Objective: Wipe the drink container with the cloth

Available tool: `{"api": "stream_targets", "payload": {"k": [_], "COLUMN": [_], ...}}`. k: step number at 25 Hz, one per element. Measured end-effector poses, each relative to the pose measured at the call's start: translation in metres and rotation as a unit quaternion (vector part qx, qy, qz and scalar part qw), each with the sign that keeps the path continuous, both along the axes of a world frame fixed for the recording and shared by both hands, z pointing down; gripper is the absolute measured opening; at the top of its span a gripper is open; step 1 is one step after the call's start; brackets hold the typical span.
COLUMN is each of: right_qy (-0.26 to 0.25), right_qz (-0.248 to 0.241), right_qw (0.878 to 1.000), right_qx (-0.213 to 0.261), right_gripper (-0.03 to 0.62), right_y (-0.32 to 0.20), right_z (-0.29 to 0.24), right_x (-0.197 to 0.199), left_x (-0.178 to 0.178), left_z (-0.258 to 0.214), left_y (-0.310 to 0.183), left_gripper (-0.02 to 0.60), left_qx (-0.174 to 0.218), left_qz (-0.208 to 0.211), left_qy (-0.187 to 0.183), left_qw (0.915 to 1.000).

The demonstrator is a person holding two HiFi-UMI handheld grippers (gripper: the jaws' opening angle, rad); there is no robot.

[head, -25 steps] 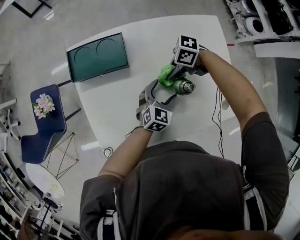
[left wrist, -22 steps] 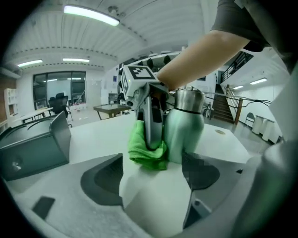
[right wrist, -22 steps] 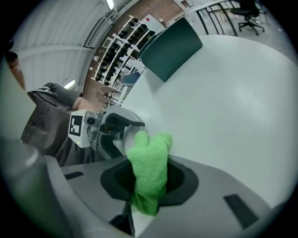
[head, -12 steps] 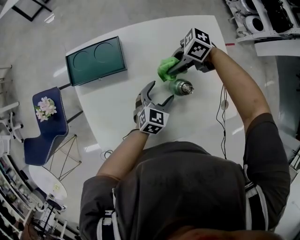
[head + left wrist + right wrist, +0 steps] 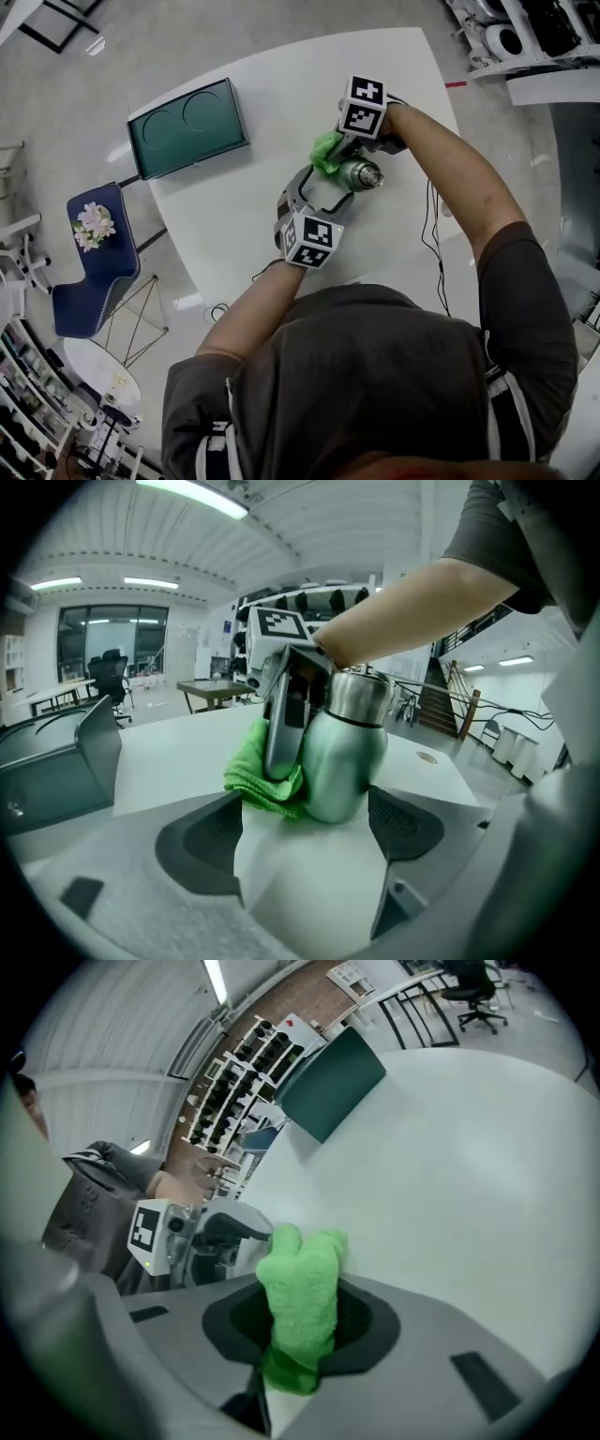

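From the head view, the pale green metal drink flask with a steel cap (image 5: 359, 174) stands upright on the white table (image 5: 234, 225), close in front of you. Your right gripper (image 5: 336, 157) presses a bunched bright-green microfibre cloth (image 5: 326, 150) against the flask's side. Your left gripper (image 5: 325, 185) reaches in from the near side. The dark green tray with two round recesses (image 5: 187, 127) sits well apart, clear of the work.

In the left gripper view, your jaws are spread wide and grasp nothing. The flask stands just beyond them, in line with the gap, and neither pad touches it. My read is that you have them placed there to brace or catch the flask if the wiping push tips it. The cloth rests against the flask's lower wall and touches the tabletop.

In the right gripper view, your jaws are clenched on the cloth, with a thick tuft standing out past the tips. That free wad probably does the rubbing, so the jaws need not scrape the flask.
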State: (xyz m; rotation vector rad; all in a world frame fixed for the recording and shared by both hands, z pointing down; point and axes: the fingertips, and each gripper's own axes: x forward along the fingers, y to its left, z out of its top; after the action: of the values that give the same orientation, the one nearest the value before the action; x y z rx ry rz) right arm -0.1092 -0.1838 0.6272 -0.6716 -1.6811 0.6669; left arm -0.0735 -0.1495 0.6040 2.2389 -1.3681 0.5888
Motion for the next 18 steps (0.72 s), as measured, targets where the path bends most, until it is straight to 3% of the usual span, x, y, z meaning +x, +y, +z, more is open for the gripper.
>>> {"api": "stream_targets", "payload": {"k": [3, 6, 8, 10, 12, 14, 18], "right_qy": [-0.003, -0.060, -0.132, -0.205, -0.246, -0.257, -0.273], "right_qz": [0.007, 0.049, 0.146, 0.238, 0.275, 0.284, 0.355], "right_qw": [1.000, 0.995, 0.978, 0.946, 0.924, 0.914, 0.879], "right_qx": [0.026, 0.057, 0.071, 0.076, 0.097, 0.137, 0.164], "right_gripper": [0.088, 0.089, 0.089, 0.089, 0.089, 0.089, 0.091], "right_y": [-0.002, -0.019, -0.046, -0.065, -0.067, -0.058, -0.039], "right_z": [0.013, -0.001, -0.040, -0.092, -0.132, -0.152, -0.165], "right_x": [-0.002, -0.011, -0.018, -0.010, 0.014, 0.043, 0.078], "left_x": [-0.003, -0.004, -0.001, 0.008, 0.016, 0.022, 0.030], "left_z": [0.003, 0.004, -0.001, -0.009, -0.015, -0.016, -0.007], "left_y": [-0.001, 0.000, 0.002, 0.004, 0.004, -0.001, -0.013], "left_gripper": [0.393, 0.393, 0.392, 0.393, 0.393, 0.393, 0.391], "left_qx": [-0.002, -0.002, 0.007, 0.026, 0.047, 0.067, 0.078], "left_qz": [-0.001, 0.001, 0.027, 0.092, 0.172, 0.239, 0.324], "left_qy": [0.001, -0.001, 0.004, 0.015, 0.010, -0.017, -0.065], "left_qw": [1.0000, 1.0000, 0.9996, 0.9953, 0.9840, 0.9686, 0.9407]}}
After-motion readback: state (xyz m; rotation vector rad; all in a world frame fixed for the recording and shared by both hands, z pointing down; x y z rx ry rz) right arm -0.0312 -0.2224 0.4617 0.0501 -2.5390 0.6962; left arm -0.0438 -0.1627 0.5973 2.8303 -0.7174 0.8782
